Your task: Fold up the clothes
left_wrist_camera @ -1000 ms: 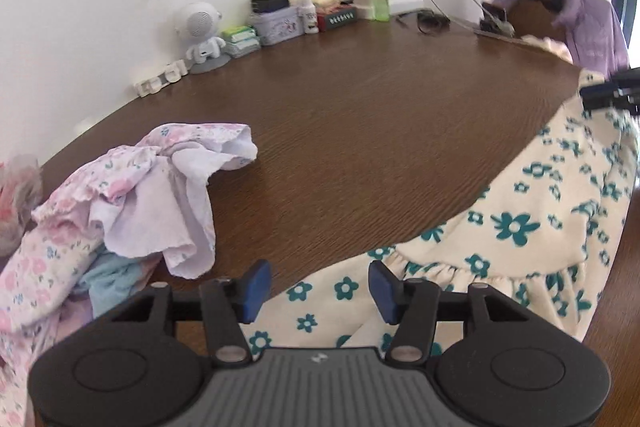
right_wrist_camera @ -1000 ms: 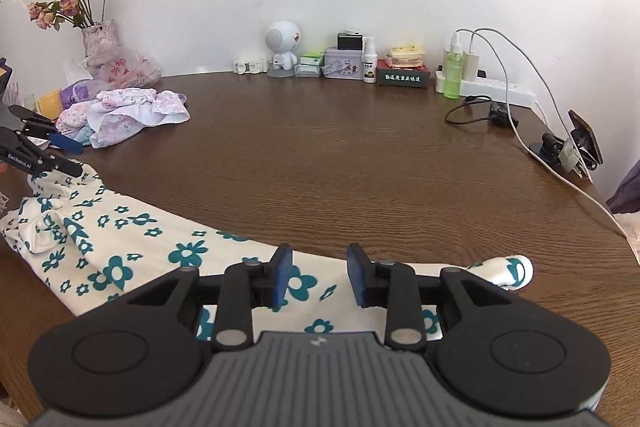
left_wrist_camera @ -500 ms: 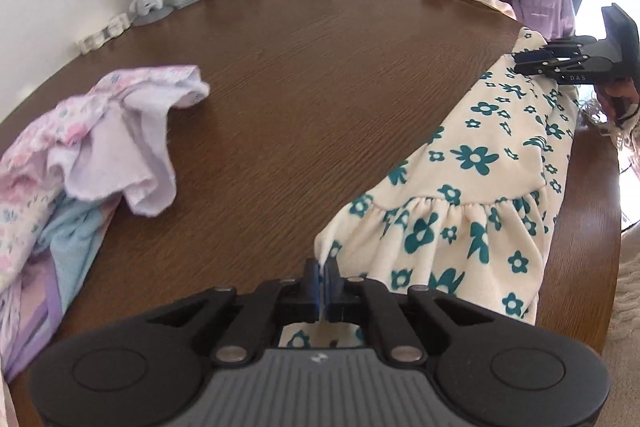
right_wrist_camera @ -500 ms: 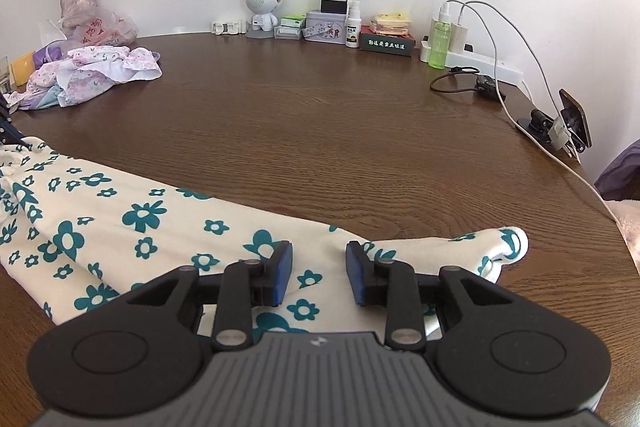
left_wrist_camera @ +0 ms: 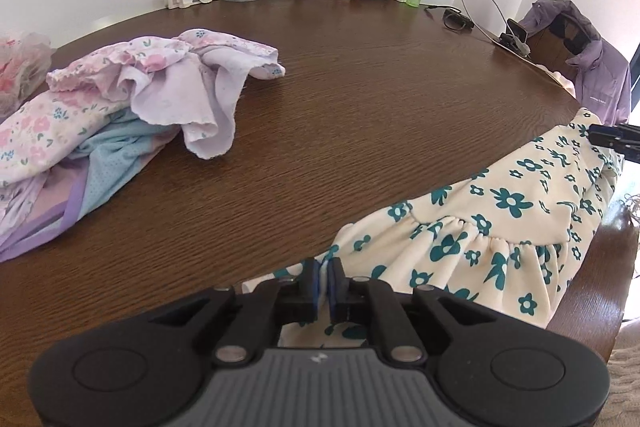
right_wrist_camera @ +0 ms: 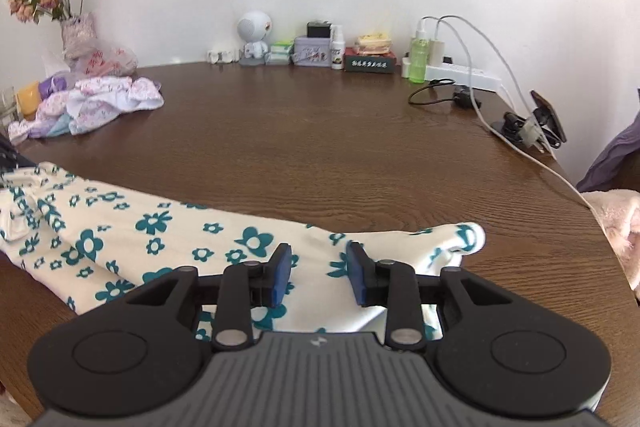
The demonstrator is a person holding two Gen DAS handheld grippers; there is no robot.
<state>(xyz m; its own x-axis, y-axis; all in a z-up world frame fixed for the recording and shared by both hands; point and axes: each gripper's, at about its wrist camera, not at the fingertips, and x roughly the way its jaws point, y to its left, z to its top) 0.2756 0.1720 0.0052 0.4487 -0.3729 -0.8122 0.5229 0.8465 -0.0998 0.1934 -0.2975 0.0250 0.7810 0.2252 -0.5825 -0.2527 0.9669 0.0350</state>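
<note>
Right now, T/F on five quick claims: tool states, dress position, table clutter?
1. The left tool is shut on the floral dress. True.
2. The right tool is clamped on the dress. False: it is open, with cloth showing between its fingers.
3. The dress lies in the middle of the table. False: it lies along the near edge.
4. A pile of pink and lilac clothes lies apart from the dress. True.
5. The green bottle lies tipped over. False: it stands upright by the power strip.
</note>
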